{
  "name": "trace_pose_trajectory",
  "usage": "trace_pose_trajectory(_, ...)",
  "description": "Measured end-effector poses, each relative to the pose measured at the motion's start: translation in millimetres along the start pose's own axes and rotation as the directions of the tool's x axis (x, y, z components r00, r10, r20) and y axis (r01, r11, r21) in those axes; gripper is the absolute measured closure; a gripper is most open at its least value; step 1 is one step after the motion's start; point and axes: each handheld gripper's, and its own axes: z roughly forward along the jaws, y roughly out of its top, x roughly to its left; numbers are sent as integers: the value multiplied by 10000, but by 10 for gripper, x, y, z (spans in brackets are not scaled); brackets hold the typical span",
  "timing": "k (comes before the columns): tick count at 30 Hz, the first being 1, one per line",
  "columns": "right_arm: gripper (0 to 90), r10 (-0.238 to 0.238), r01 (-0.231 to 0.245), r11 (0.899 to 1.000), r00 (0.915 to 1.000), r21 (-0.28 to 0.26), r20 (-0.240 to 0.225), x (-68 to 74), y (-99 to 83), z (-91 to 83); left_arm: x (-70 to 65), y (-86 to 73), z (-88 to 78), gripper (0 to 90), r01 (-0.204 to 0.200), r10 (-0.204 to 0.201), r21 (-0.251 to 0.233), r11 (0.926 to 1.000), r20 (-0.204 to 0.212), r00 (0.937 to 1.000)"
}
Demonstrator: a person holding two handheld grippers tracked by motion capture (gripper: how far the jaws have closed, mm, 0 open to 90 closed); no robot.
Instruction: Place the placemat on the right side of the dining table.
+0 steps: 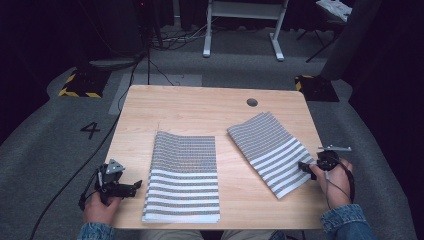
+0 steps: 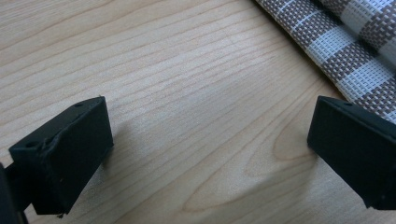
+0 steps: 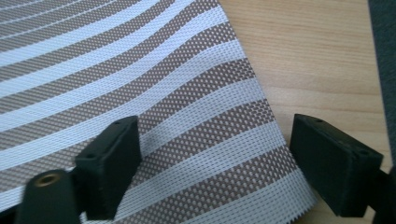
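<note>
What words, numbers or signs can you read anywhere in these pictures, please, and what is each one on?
"4": a dark numeral on the grey floor, left of the table.
Yellow-and-black hazard stripes, without lettering, on the floor plate at far left and another at far right.
No lettering on the two striped mats, nor on either hand-held gripper.

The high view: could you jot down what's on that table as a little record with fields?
table: light wood
middle mat: striped woven placemat, lying flat
right mat: striped woven placemat, lying askew
left gripper: open over bare wood, beside the middle mat
right gripper: open, at the right mat's near edge
</note>
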Motion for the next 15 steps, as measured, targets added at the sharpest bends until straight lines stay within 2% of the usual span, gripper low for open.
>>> trace_pose_trajectory(4,165,-230,231,9997,9997,-98,106,21,-15,13,-2,0,1,2,42,-42,-28,10000,10,10000)
trace_pose_trajectory(7,423,-350,347,9993,9992,-128,-215,42,0,-30,-2,0,1,2,42,-42,-27,10000,6,10000)
trace_pose_trajectory(8,423,-350,347,9993,9992,-128,-215,42,0,-30,-2,0,1,2,42,-42,-27,10000,6,10000)
trace_pose_trajectory(10,547,-498,495,9987,9977,-84,-449,74,16,-53,0,0,0,2,15,-15,-5,10000,11,10000)
trace_pose_trajectory(11,547,-498,495,9987,9977,-84,-449,74,16,-53,0,0,0,2,15,-15,-5,10000,11,10000)
trace_pose_trajectory(15,666,-883,876,9949,9960,-499,-134,132,45,-149,-1,0,1,2,30,-30,-18,10000,8,10000)
